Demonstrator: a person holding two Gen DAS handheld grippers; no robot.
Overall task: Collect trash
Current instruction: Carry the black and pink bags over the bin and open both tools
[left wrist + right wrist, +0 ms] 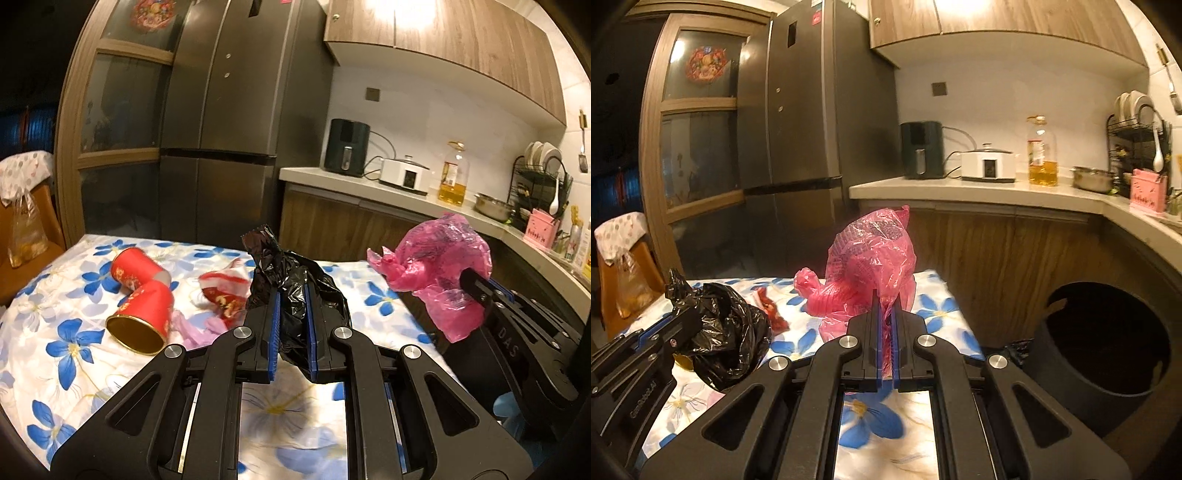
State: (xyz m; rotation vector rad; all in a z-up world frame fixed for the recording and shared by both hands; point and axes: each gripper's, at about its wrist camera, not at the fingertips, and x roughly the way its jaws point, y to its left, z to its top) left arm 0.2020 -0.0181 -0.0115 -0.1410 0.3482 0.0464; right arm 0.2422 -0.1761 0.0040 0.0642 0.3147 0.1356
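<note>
Two bags are off the bench (44, 314), one per claw. Two red cups (142, 295) and a wrapper (225, 291) lie at the left. My left claw (291, 295) grips the black bag (295, 284); my right claw (885, 314) pinches the pink bag (871, 258) tight. The bin (1108, 339) gapes at right: I'd carry both over its mouth, clear of the rim, before releasing.

1. Two red paper cups (142, 295) lie tipped on the flowered counter (55, 332), left of the black bag.
2. One black plastic bag (295, 291).
3. One pink plastic bag (439, 266), right of the black bag.
4. One red-and-white wrapper (225, 288), between the cups and the black bag.
5. One dark bin (1108, 332), right of the counter.
</note>
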